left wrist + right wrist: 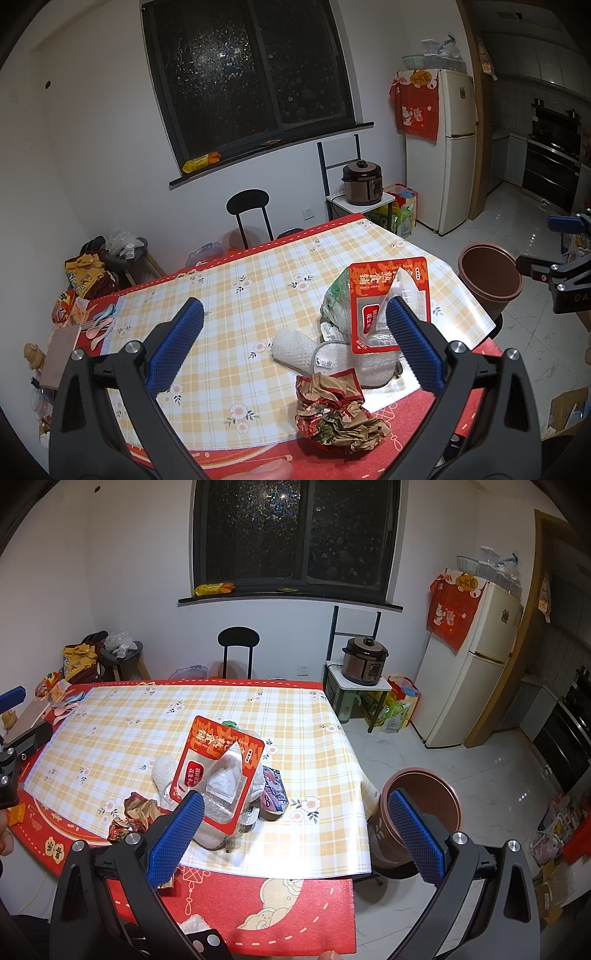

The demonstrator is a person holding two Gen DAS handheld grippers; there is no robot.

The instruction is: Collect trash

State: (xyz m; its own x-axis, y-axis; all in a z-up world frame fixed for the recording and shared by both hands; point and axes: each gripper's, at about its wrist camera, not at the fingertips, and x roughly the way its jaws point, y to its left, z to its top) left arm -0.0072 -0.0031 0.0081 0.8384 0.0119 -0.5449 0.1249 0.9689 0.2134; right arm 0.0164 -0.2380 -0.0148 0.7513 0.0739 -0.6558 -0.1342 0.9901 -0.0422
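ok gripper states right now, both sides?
Left gripper: open, holding nothing, above the table trash.
Right gripper: open, holding nothing, near the brown bin.

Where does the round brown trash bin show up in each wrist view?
Left wrist view: the round brown trash bin sits at the right, on the floor past the table's right edge.
Right wrist view: the bin is lower right, partly behind the right gripper's blue pad.
Shared landmark: the red-and-clear snack pouch, left of the bin in both.
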